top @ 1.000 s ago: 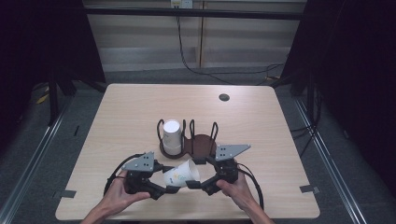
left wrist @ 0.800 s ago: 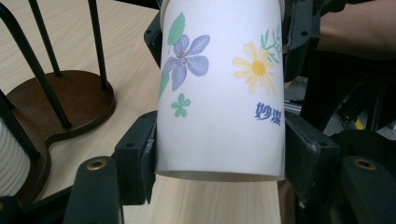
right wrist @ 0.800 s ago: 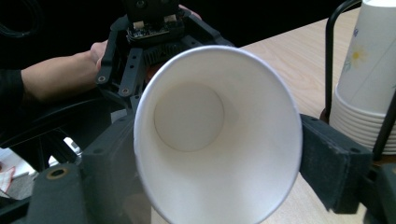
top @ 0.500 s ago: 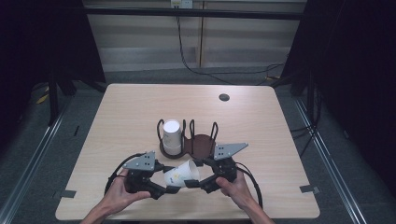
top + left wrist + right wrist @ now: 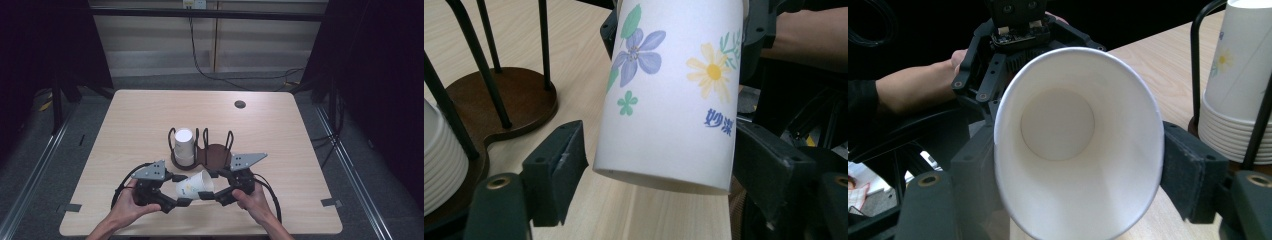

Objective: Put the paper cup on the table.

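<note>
Right now the right gripper (image 5: 207, 194) is clamping a floral paper cup (image 5: 195, 185) by its rim end, its two jaws pressing the cup's mouth from either side so that the opening is squeezed into an oval; in the right gripper view the cup's white inside (image 5: 1073, 145) is facing straight back at that gripper.

Opposite it, the left gripper (image 5: 184, 201) is reaching toward the cup's base end. In the left gripper view the cup (image 5: 674, 95) is hanging between that gripper's spread jaws: a clear gap is showing beside the left-hand jaw, while the other jaw is sitting just beside the cup wall, and contact there cannot be told. The cup is lying on its side above the wooden table (image 5: 300, 130), between the two grippers.

Just beyond both grippers, a dark wooden cup holder (image 5: 216, 154) with black wire uprights is standing on the table, carrying a stack of upturned paper cups (image 5: 183, 146) in its left ring.
</note>
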Demonstrator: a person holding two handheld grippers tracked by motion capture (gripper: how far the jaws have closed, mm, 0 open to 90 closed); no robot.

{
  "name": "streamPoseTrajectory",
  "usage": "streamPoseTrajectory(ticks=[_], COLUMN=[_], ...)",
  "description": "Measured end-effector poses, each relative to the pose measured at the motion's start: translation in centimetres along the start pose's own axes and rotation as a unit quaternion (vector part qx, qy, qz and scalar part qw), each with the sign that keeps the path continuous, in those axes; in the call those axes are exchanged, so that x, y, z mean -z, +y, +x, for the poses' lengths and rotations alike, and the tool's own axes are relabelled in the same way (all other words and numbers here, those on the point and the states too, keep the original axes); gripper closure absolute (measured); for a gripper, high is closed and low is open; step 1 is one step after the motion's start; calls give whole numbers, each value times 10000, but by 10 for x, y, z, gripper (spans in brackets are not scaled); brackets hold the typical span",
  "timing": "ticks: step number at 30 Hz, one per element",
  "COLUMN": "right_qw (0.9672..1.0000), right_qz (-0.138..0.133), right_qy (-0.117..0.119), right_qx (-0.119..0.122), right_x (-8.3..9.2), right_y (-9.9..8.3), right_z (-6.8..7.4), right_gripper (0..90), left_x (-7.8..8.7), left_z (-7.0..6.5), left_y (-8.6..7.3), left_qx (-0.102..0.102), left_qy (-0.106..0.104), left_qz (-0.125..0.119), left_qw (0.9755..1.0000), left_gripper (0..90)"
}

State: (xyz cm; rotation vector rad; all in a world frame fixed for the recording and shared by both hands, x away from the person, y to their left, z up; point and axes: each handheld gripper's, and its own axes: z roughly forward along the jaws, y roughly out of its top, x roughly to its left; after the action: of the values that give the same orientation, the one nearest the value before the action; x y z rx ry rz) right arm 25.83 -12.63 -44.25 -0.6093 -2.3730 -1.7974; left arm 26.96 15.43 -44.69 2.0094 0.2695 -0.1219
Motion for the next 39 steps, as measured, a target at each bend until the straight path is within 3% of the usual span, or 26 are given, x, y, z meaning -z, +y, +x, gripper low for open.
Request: streamPoseTrajectory(ticks=[5, 6, 13, 23, 30, 39], right_qw=[9999, 9999, 9993, 9984, 9976, 9961], right_qz=[12, 32, 117, 181, 282, 360], right_qy=[-101, -163, -345, -522, -606, -771], right_qx=[-5, 7, -48, -135, -167, -242], right_x=[3, 4, 7, 11, 13, 20], right_y=[0, 1, 1, 3, 2, 2], right_z=[-1, -1, -2, -6, -7, -9], right_gripper=[262, 264, 264, 264, 263, 257], left_x=[0, 1, 8, 14, 26, 26], left_z=[0, 2, 7, 7, 11, 10], left_y=[-1, -2, -6, -11, -15, -27], left_qx=[-41, 51, 189, 271, 429, 524], left_qy=[112, 135, 347, 453, 656, 683], left_qz=[59, 53, 145, 363, 289, 367], left_qw=[9999, 9999, 9991, 9979, 9965, 9956], left_gripper=[181, 160, 159, 165, 166, 182])
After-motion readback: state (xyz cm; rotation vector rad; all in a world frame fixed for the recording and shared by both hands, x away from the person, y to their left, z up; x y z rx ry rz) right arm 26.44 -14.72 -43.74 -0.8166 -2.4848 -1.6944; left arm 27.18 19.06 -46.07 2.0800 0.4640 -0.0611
